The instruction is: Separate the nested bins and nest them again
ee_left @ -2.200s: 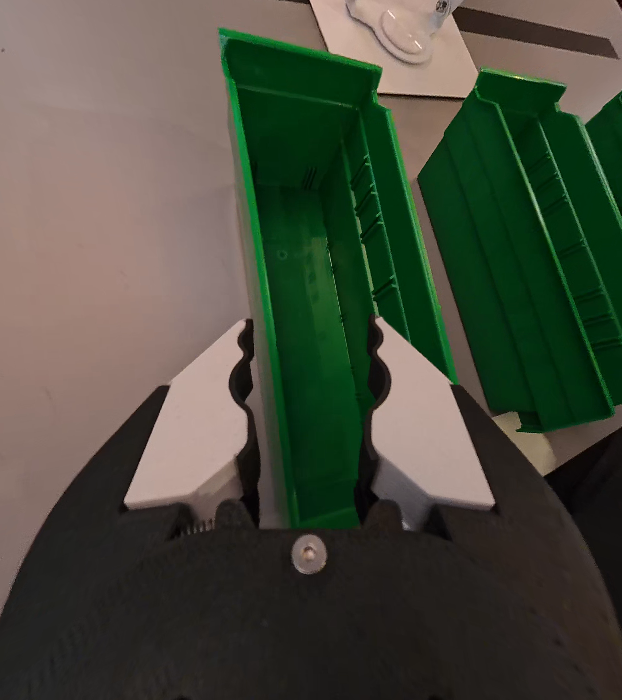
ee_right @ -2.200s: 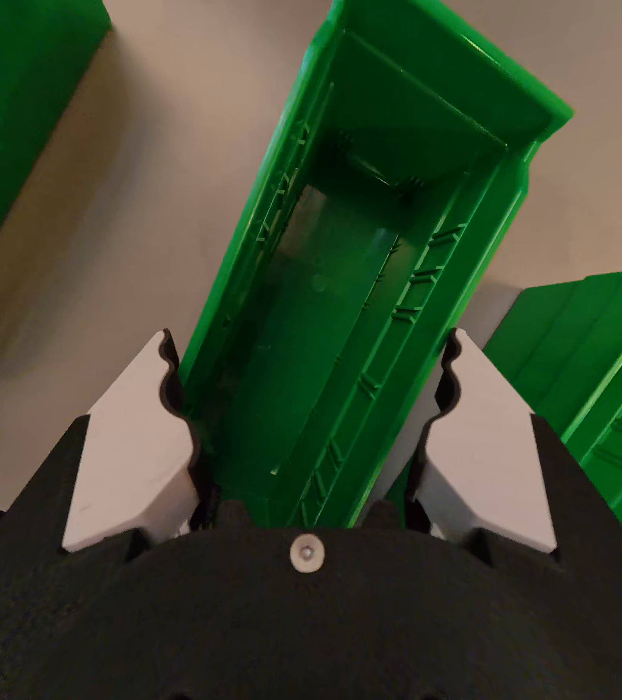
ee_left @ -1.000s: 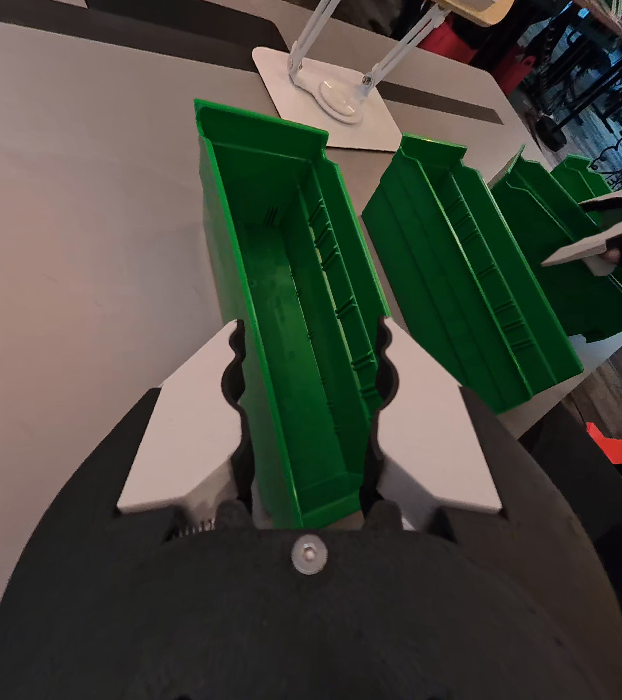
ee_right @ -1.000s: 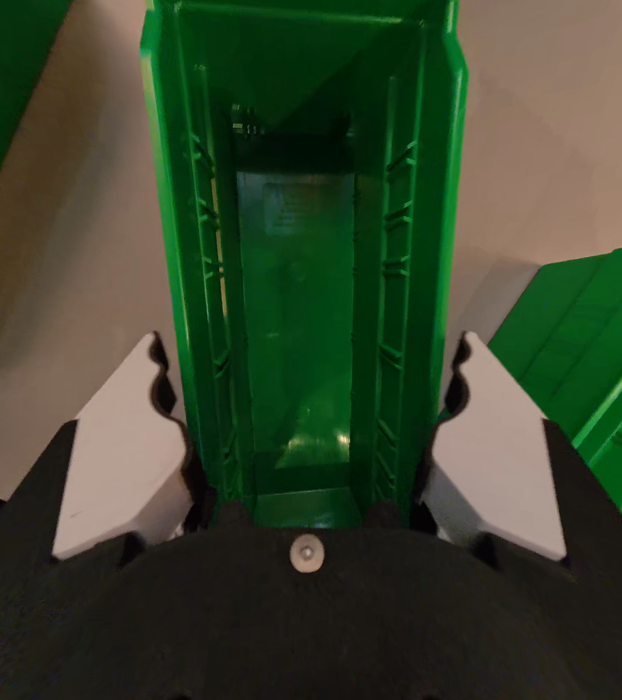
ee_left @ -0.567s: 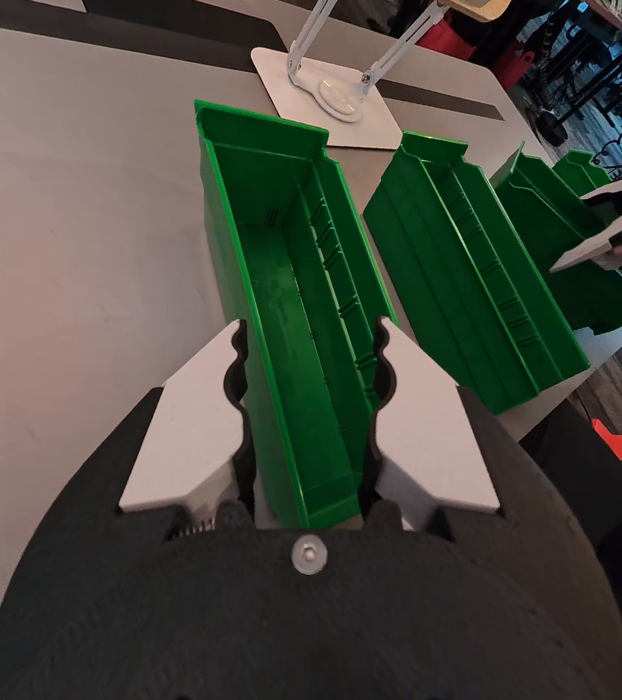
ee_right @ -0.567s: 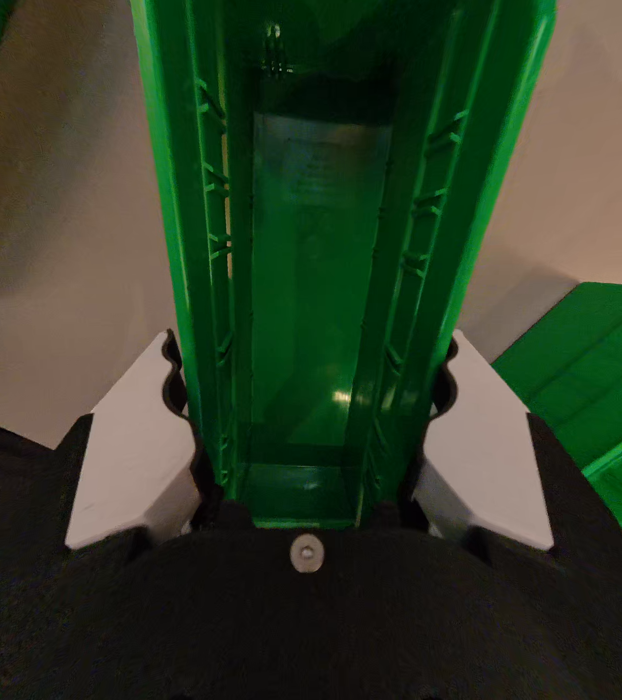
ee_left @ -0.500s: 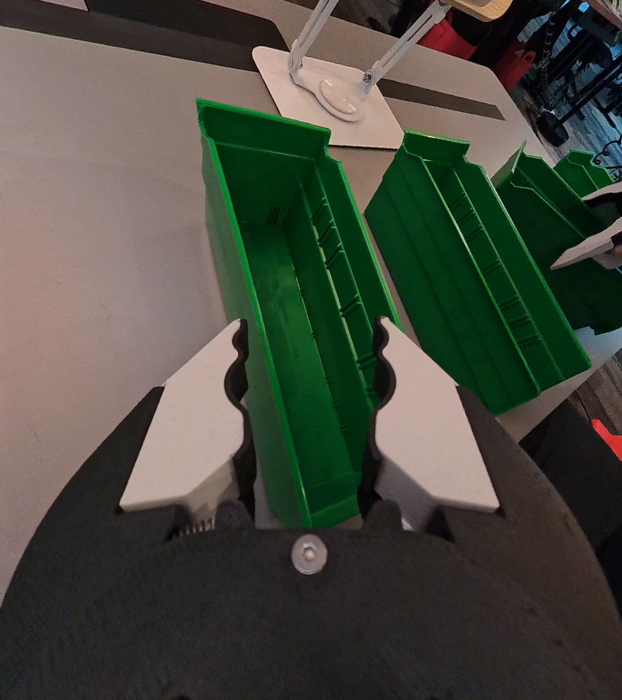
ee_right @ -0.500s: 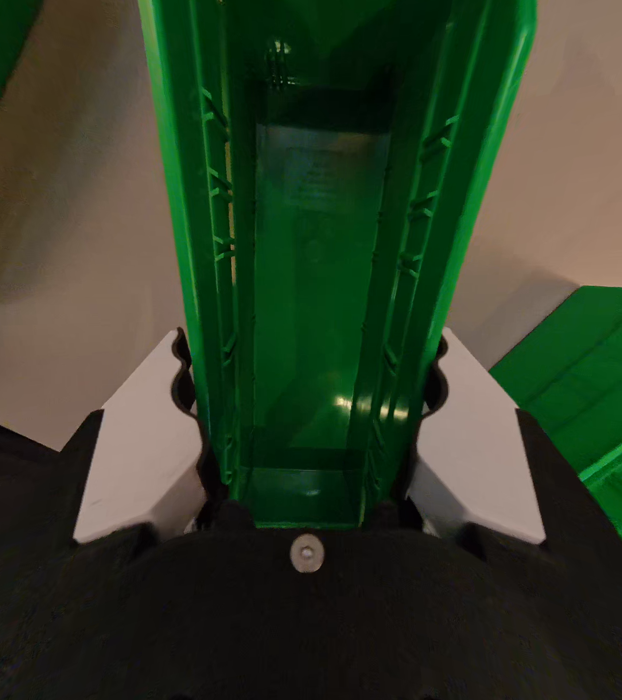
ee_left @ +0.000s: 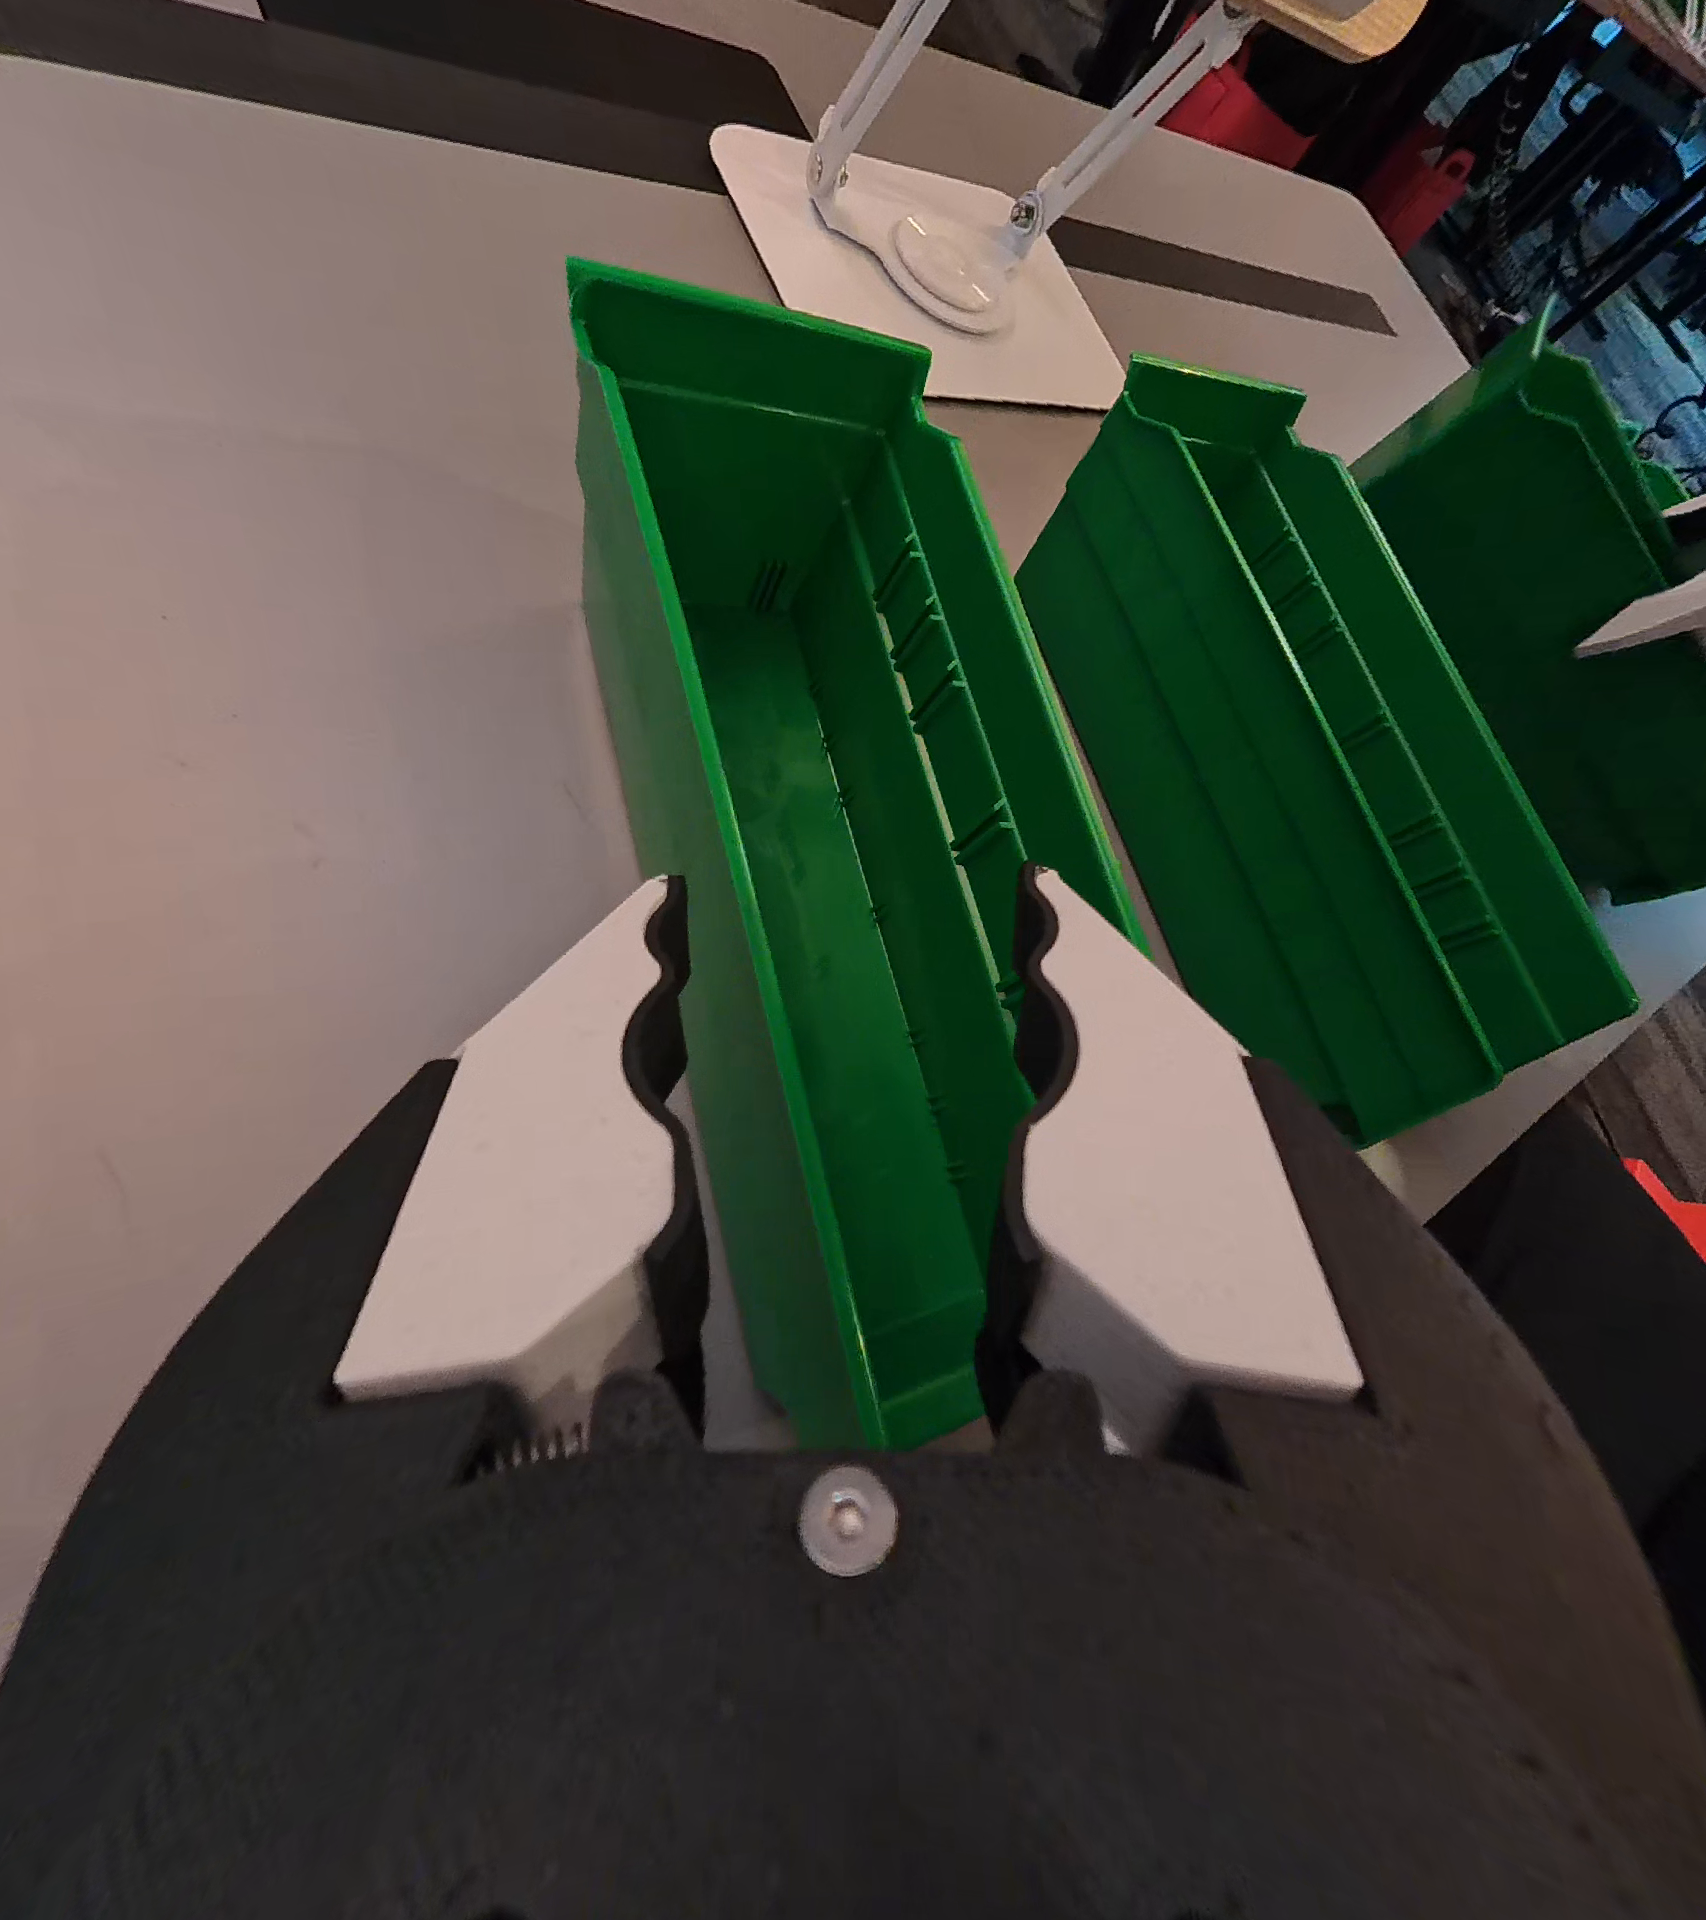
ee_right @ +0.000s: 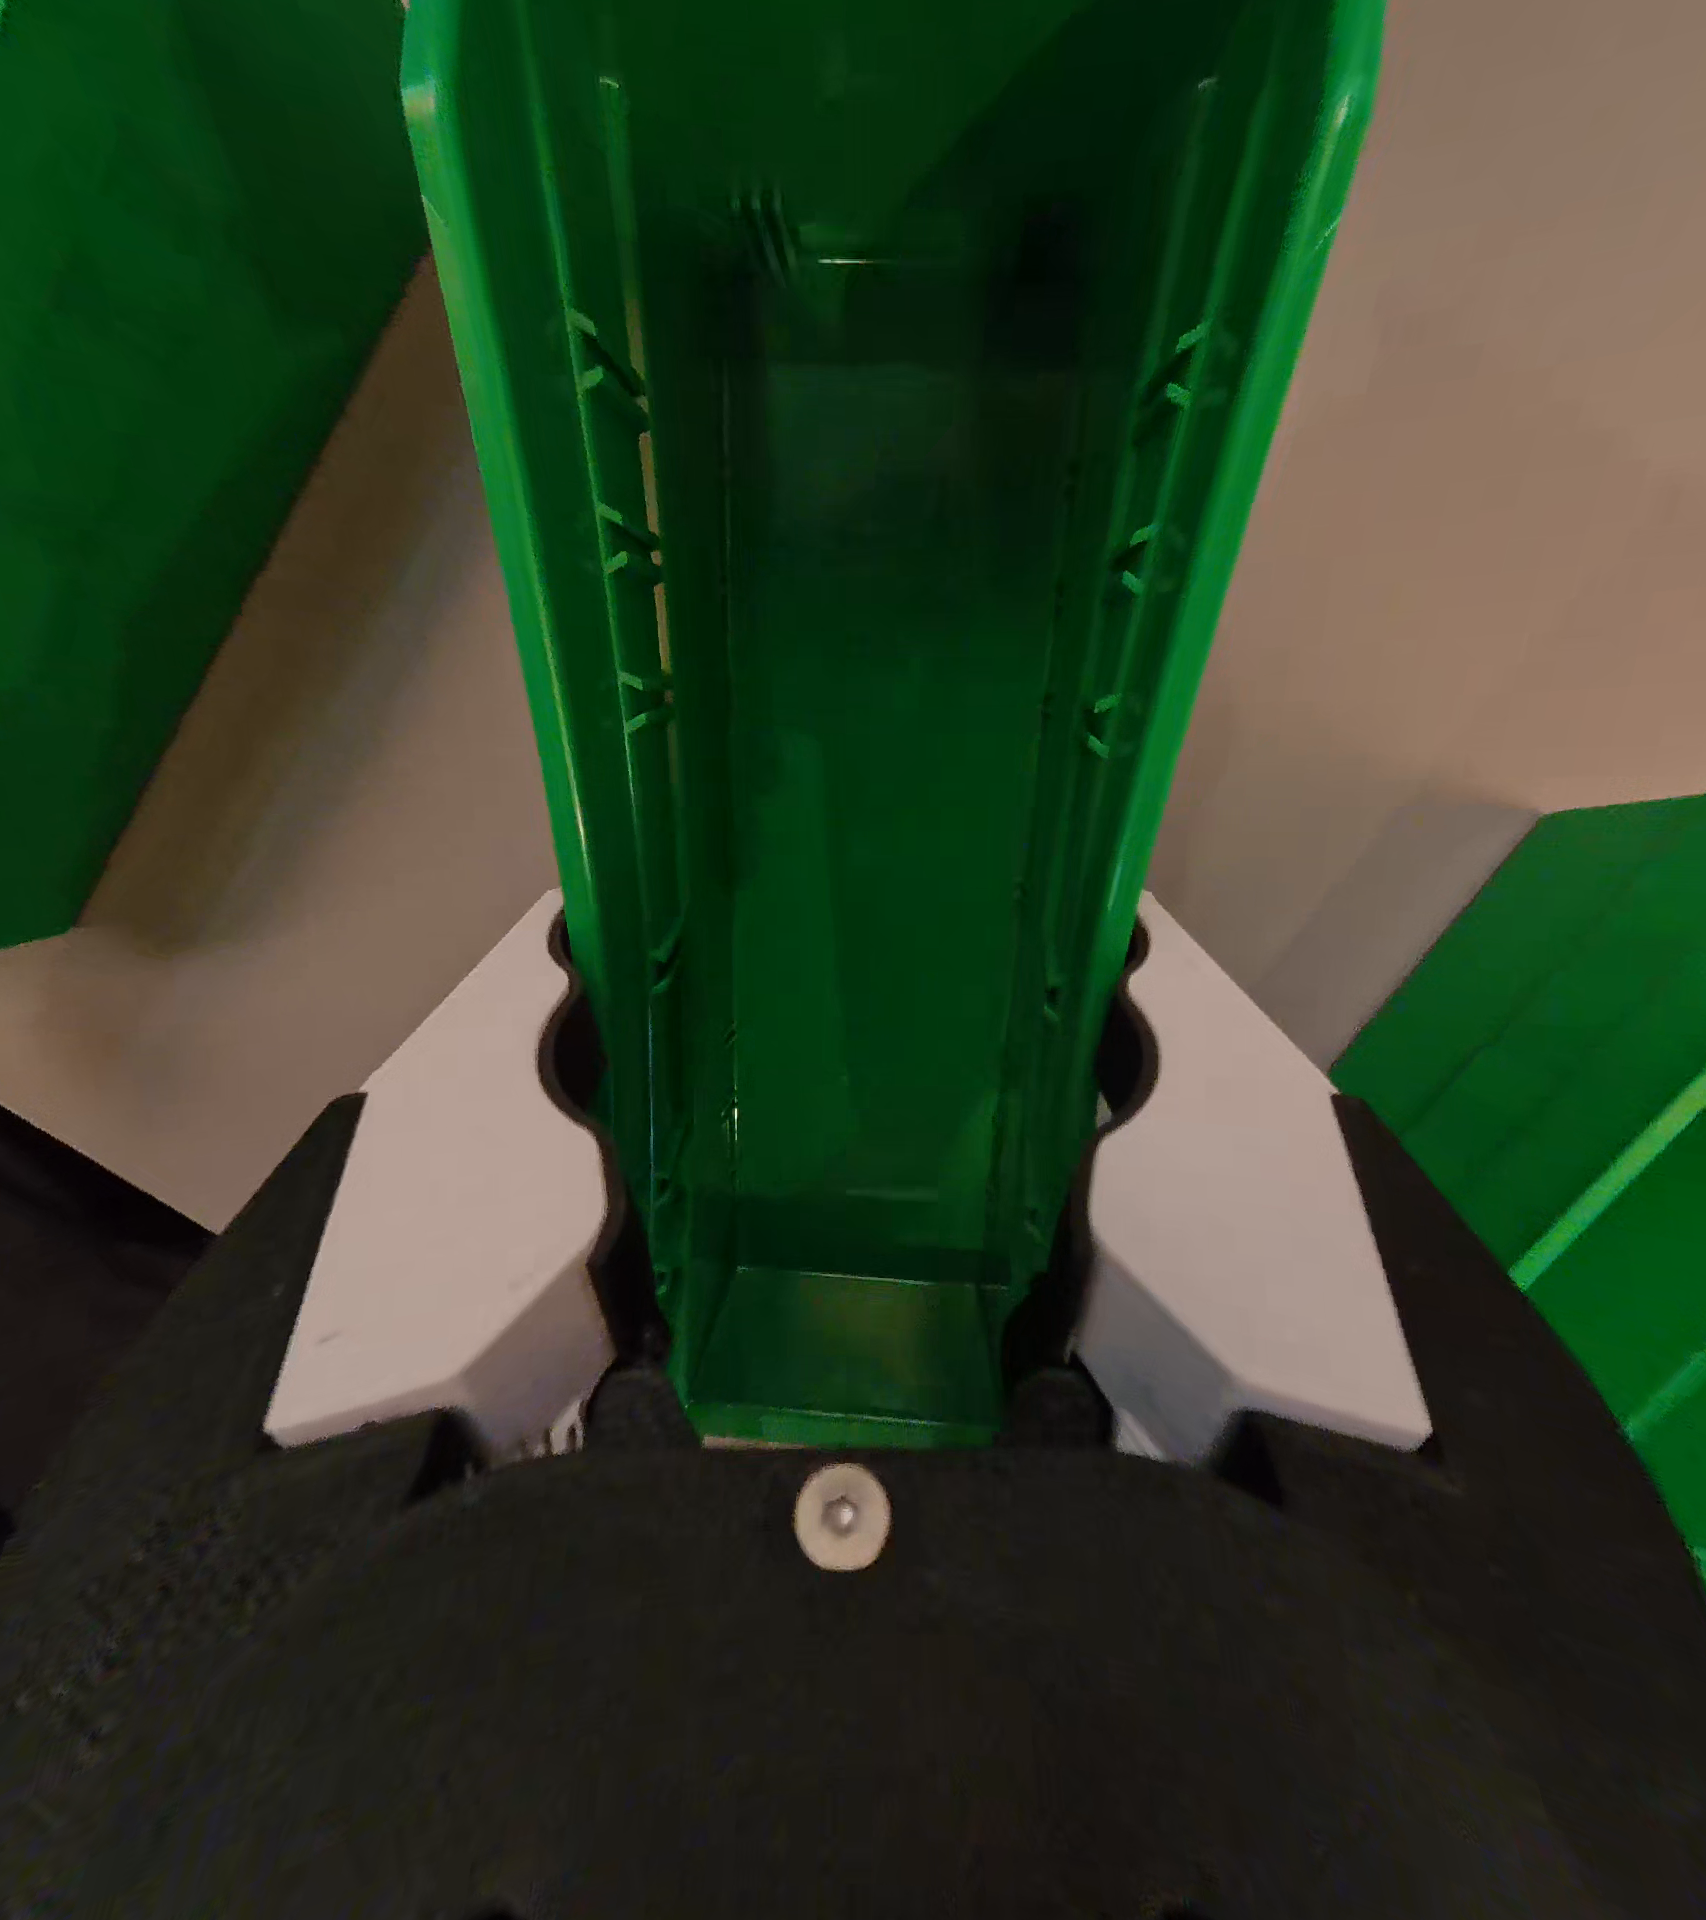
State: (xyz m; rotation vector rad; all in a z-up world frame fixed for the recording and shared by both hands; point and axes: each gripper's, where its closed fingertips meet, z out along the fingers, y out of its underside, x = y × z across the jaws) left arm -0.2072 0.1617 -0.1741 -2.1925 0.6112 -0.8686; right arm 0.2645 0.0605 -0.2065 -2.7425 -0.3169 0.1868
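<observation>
Nearest in the left wrist view, the left hand-held gripper (ee_left: 849, 1122) has its fingers closed across the near end of a long green bin (ee_left: 828, 727) that rests on the grey surface (ee_left: 205, 623). In the right wrist view, the right hand-held gripper (ee_right: 849, 1091) is likewise closed on the narrow end of another green bin (ee_right: 880, 623), which looks raised above the surface, though I cannot be sure it is clear of it.

The bins look like thin moulded plastic: light, fairly stiff lengthwise, smooth and somewhat slippery, with side walls likely to flex under a squeeze. Held at one end, a long bin will probably sag or swing, so a grip low on the end walls seems safest.

Beyond the left-held bin, just beside it, lies a second green bin (ee_left: 1296, 748), then the one the right hand-held gripper holds. Another bin (ee_right: 1607, 1143) sits at the right of the held one, close enough to snag. Farthest back is a white lamp base (ee_left: 932, 281).
</observation>
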